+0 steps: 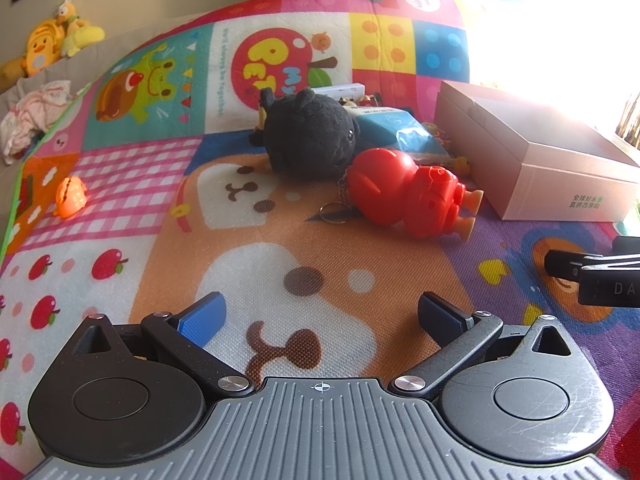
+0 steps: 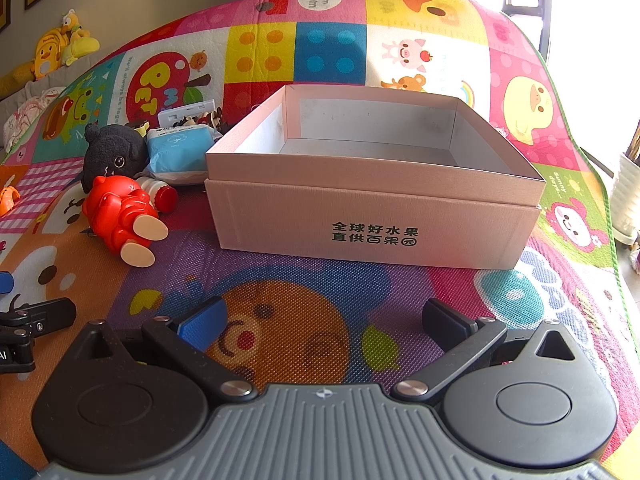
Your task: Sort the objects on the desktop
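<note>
the left hand-held gripper hangs with its jaws spread wide and nothing between them, tilted down over a bright cartoon play mat. beside it the right hand-held gripper is just as wide and just as empty. no sorting appears to have begun: this looks like the opening step, choosing a first item. ahead of the left one lies a red toy figure on its side with a keyring, touching a black plush toy; a blue tissue pack and smaller bits crowd behind them. an orange toy sits well apart to the left. facing the right hand-held gripper is an open pink cardboard box, its inside bare, the likely destination. the next move probably calls for reaching forward to the red figure, closest and free on its near side. bare mat gives clear room between grippers and pile; the box's near wall must be cleared from above.
</note>
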`<action>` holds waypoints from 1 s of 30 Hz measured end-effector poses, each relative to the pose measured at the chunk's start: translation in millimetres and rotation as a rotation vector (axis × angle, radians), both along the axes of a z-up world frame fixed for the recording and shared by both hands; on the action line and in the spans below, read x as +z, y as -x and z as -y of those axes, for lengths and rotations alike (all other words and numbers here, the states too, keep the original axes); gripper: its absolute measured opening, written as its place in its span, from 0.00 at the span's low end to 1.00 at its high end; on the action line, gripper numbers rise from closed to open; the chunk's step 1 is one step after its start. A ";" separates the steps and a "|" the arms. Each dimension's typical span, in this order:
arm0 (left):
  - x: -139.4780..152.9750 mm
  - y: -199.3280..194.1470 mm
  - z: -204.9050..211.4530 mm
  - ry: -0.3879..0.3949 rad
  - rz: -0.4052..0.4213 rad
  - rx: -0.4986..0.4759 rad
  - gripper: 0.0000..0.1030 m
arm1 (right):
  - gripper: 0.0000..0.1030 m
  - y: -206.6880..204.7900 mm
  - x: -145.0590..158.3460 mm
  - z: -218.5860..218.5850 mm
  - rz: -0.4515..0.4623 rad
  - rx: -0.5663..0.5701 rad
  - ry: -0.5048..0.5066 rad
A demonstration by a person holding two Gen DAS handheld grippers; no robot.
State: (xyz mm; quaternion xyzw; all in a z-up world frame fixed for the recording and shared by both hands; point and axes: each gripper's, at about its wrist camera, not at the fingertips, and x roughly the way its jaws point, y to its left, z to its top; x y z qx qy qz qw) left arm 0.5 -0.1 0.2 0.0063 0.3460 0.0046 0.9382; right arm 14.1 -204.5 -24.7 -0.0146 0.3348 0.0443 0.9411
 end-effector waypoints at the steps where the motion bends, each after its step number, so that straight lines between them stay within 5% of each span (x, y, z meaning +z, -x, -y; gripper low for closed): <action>1: -0.3 0.3 -1.0 -0.003 0.001 0.002 1.00 | 1.00 0.1 0.5 0.1 0.000 0.000 0.000; 22: 6.3 2.4 -8.7 0.046 -0.037 -0.028 1.00 | 1.00 14.8 12.7 5.6 -0.093 0.055 0.010; 24: 12.0 7.3 -19.6 0.078 0.005 -0.008 1.00 | 1.00 15.7 12.7 6.6 -0.089 0.053 0.004; 30: 41.9 -5.1 -85.4 0.002 0.143 0.200 1.00 | 1.00 16.8 13.5 7.0 -0.080 0.056 0.001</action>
